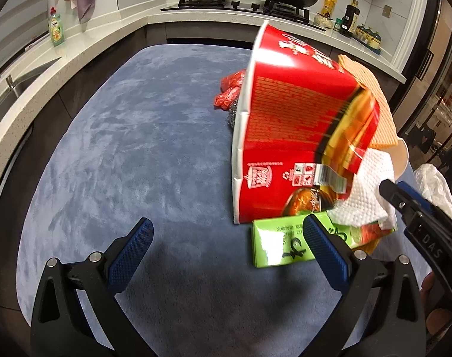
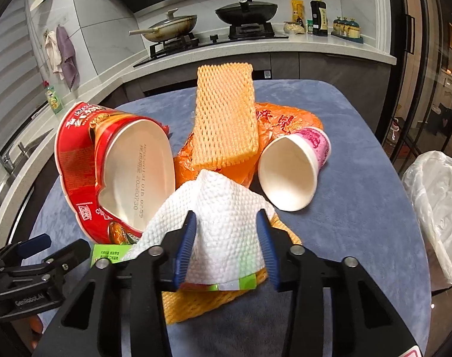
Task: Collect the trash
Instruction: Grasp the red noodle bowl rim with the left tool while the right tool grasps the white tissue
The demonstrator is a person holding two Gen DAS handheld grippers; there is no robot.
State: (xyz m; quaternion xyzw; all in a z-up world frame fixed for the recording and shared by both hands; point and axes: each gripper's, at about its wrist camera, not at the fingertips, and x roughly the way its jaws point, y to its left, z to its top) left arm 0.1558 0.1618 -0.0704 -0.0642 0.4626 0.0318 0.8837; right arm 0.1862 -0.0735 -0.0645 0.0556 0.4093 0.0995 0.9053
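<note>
Two grippers; right [image 2: 228,247] pinching quilted paper towel [image 2: 223,208], left [image 1: 226,250] spread empty, crushed red bowl [image 2: 113,163]

Two handheld grippers of the same build are seen. The left gripper [image 1: 226,242] is made of matte black plastic, with two angular arms pierced by triangular cut-outs. Each arm is fitted with round silver screw heads near its joint. Its fingers [image 1: 130,255] are faced with blue pads [image 1: 325,254] moulded in a fine diamond grid. The right gripper [image 2: 227,248] is built alike: black arms, silver screws, and narrow blue pads [image 2: 185,248] seen edge-on. White lettering is printed on the black bodies, "GenROBOT.AI" on the left one and letters ending "DAS" on the right one.
</note>
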